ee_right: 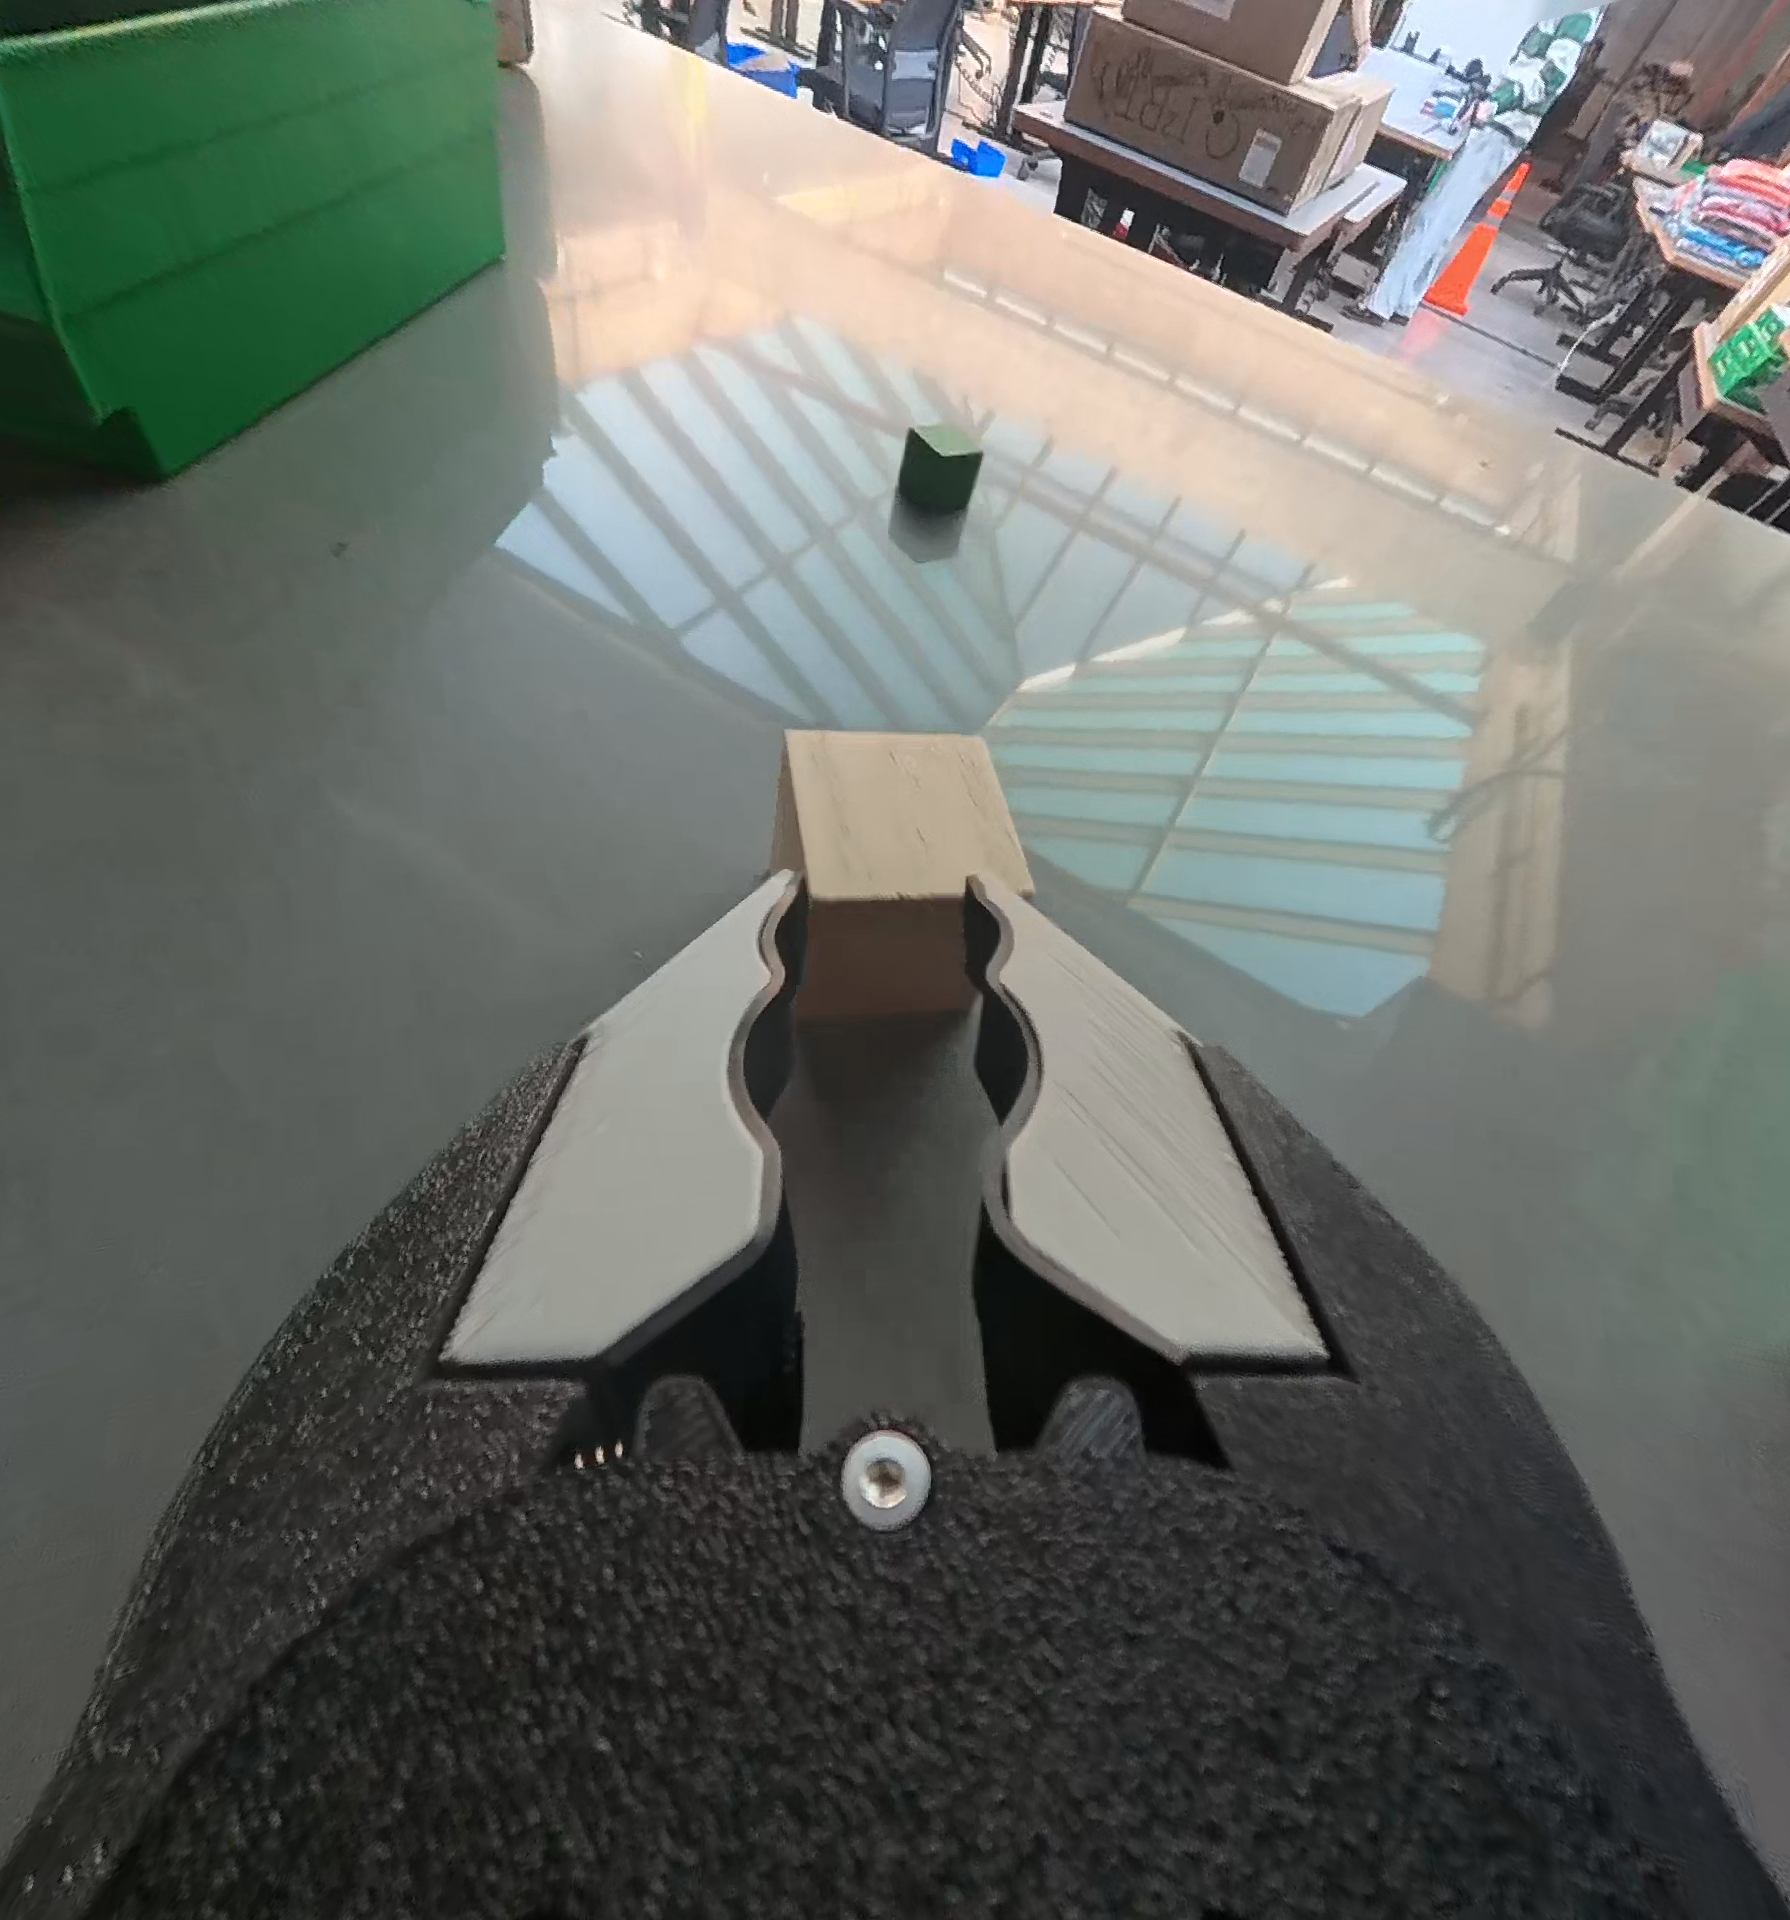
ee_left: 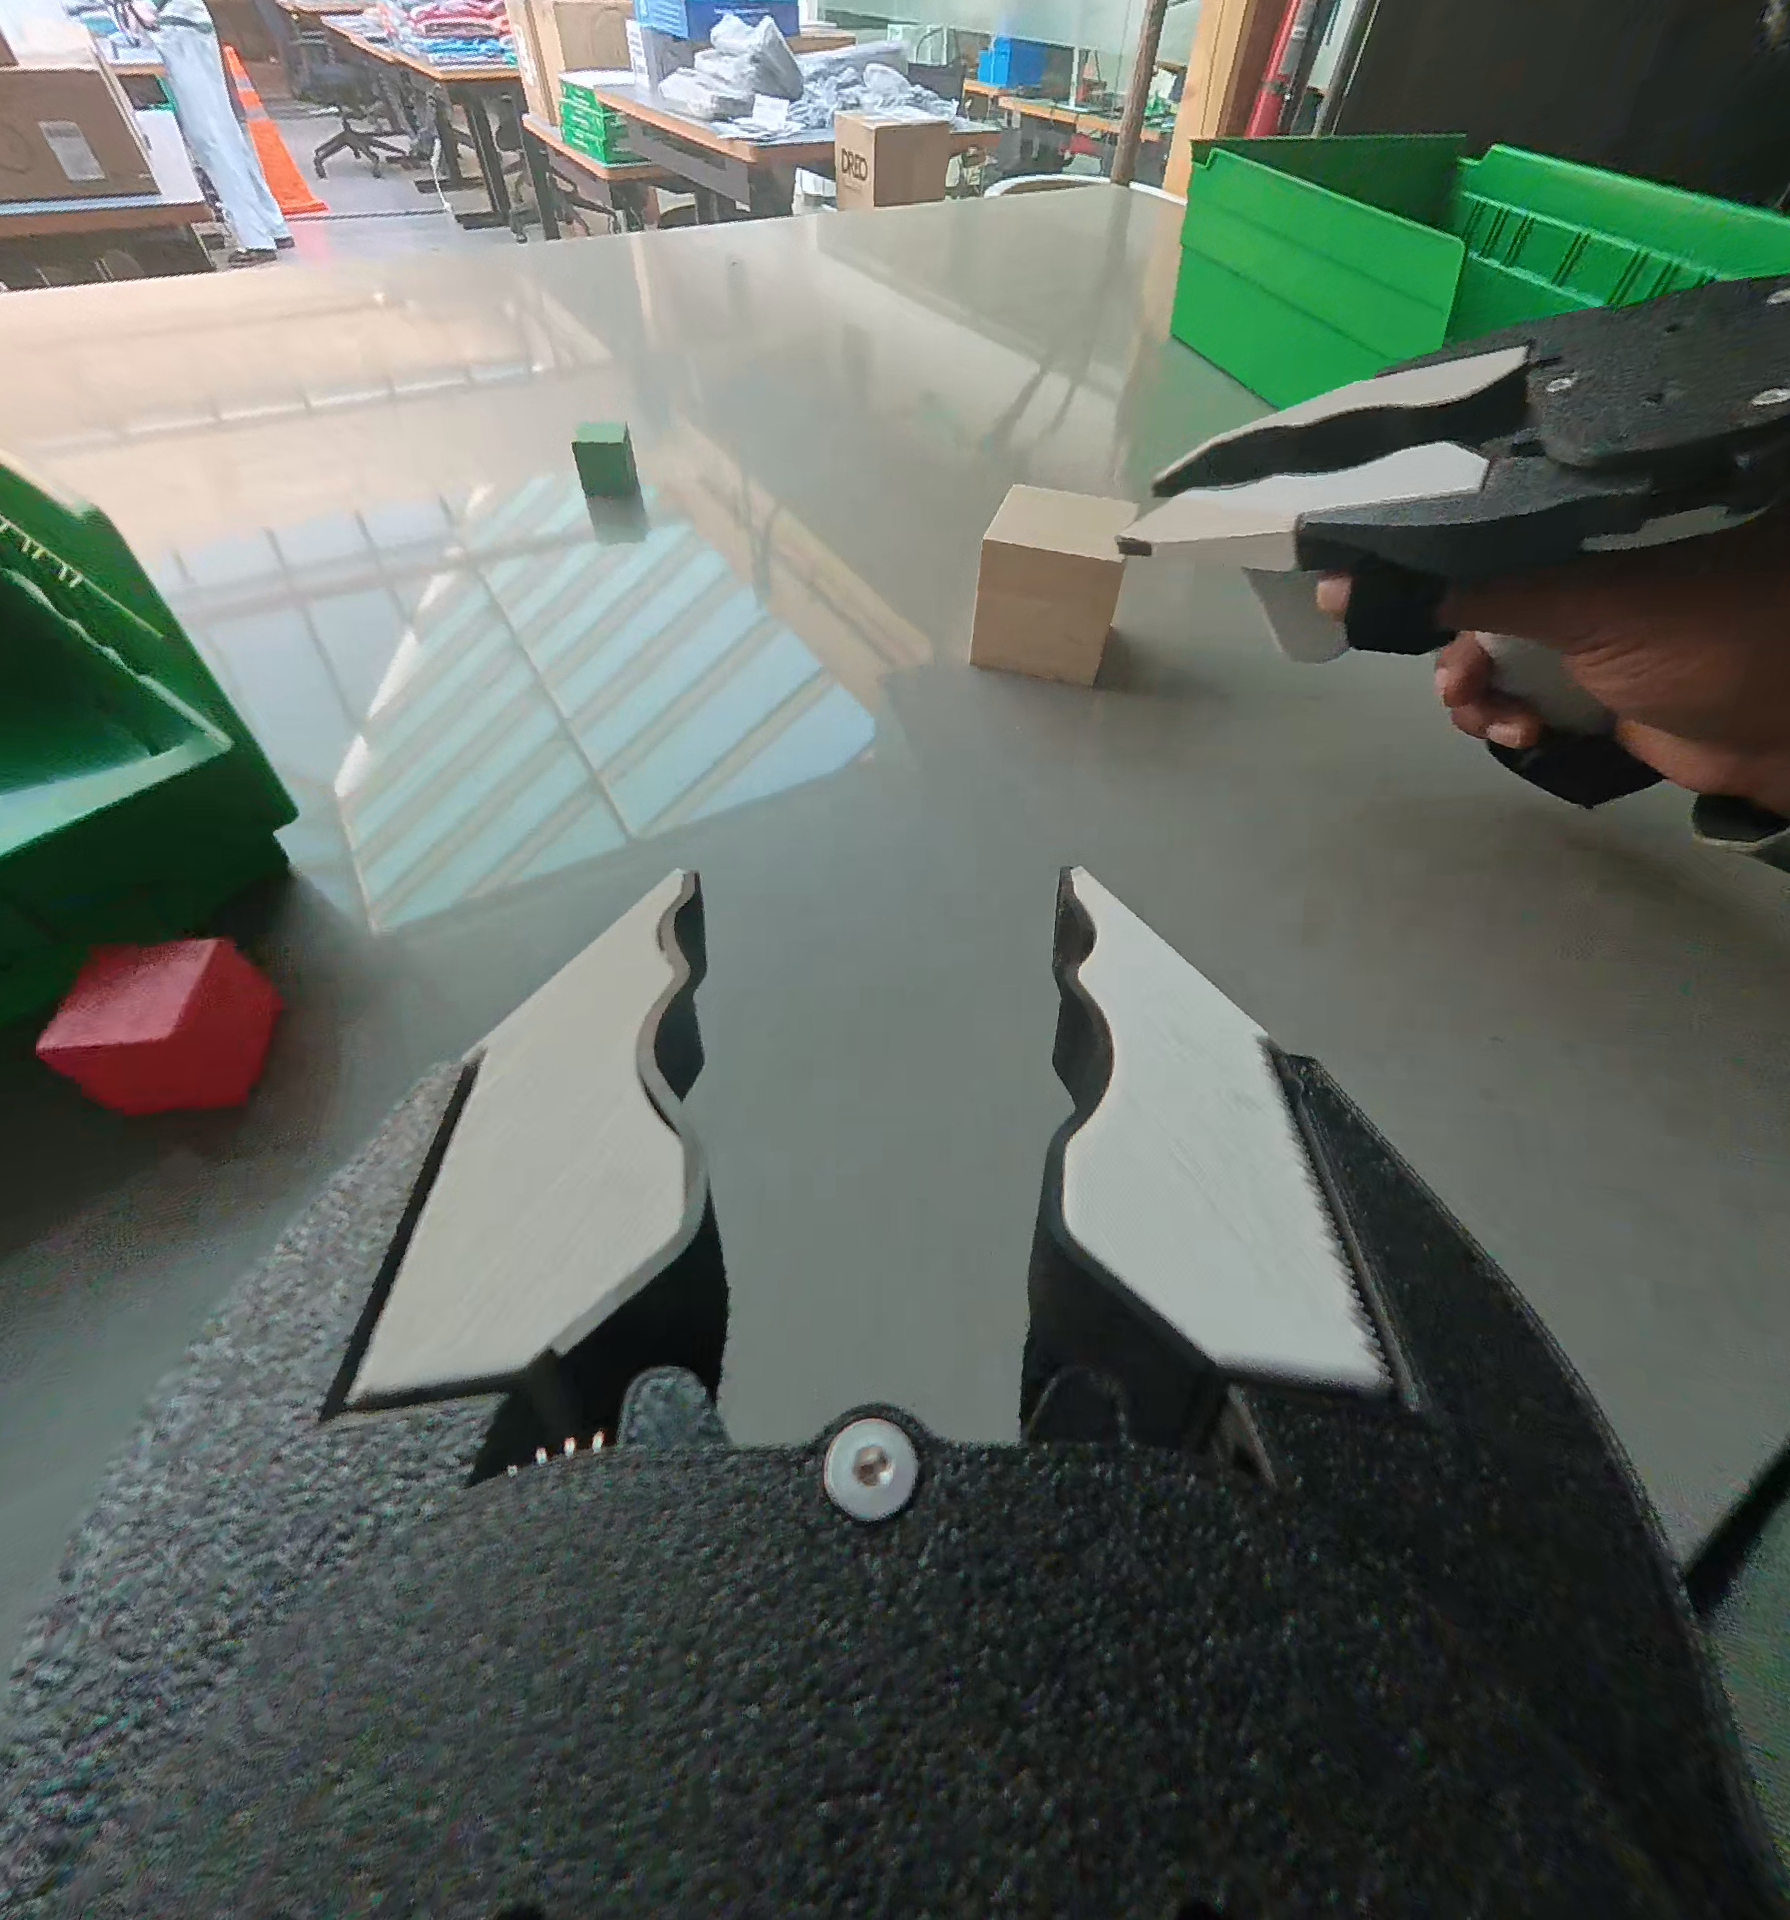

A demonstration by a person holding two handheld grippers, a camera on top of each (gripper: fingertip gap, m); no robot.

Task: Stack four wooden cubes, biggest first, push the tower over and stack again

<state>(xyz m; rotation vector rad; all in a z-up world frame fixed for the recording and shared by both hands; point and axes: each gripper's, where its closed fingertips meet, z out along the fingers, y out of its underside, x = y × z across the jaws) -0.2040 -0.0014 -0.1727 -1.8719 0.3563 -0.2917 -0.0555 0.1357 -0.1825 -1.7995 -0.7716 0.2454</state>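
My right gripper (ee_right: 883, 883) brackets the wooden block (ee_right: 896, 831) at twelve o'clock on the table (ee_right: 247, 831), fingers unclamped, left gripper (ee_left: 878, 894) spread empty; I fear nudging it toward the green cube (ee_right: 938, 468).

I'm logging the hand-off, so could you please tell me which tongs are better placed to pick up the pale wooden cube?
Probably the right tongs: their tips flank the pale wooden cube, seemingly touching it. The left tongs hover open over bare grey tabletop, well short.

Green bin (ee_left: 91, 727) cut off at left edge; wooden block's (ee_right: 886, 821) base hidden (behind jaws).
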